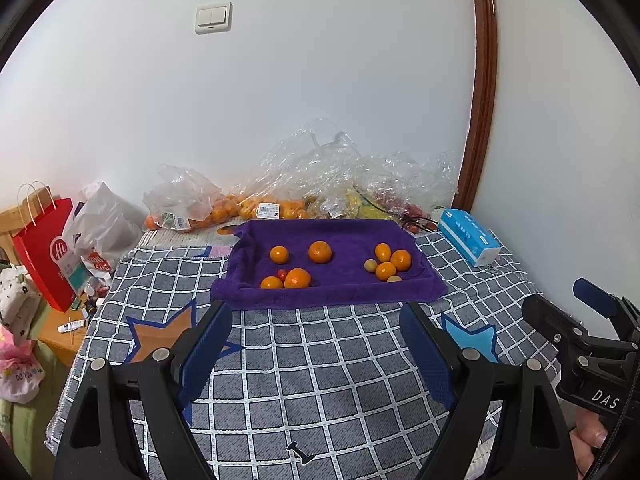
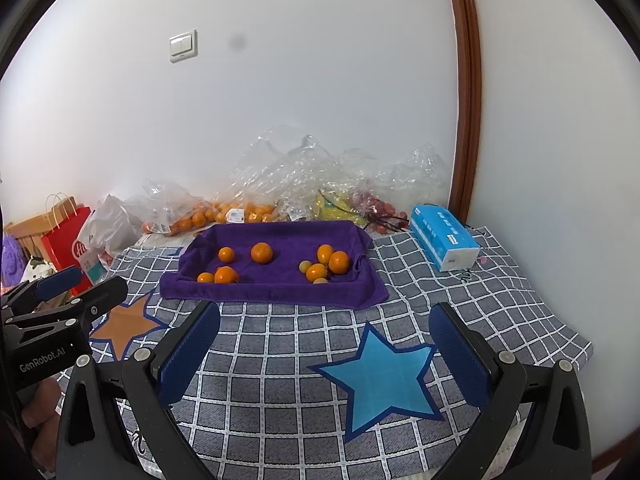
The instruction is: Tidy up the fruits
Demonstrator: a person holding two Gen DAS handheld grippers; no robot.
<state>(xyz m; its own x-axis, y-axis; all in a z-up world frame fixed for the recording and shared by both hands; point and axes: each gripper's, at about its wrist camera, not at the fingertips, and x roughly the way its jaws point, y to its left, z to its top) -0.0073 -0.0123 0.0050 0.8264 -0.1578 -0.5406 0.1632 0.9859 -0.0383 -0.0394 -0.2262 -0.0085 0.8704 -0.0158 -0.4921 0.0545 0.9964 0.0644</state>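
Observation:
A purple towel-lined tray (image 1: 340, 296) (image 2: 276, 294) sits on the checked cloth. On its left lie several oranges (image 1: 320, 251) (image 2: 261, 252) and a small red fruit (image 1: 282, 274). On its right is a cluster of oranges (image 1: 400, 260) (image 2: 339, 262) with small yellow-green fruits (image 1: 370, 265) (image 2: 305, 266). My left gripper (image 1: 316, 322) hovers open and empty in front of the tray. My right gripper (image 2: 326, 320) is likewise open and empty, a little short of the tray's near edge. Each gripper shows at the edge of the other's view.
Clear plastic bags of oranges (image 1: 240, 208) (image 2: 224, 212), yellow fruit and red fruit lie against the wall behind the tray. A blue tissue box (image 1: 470, 240) (image 2: 444, 238) lies at the right. A red paper bag (image 1: 46, 248) and clutter stand at the left. Stars pattern the cloth (image 2: 380, 376).

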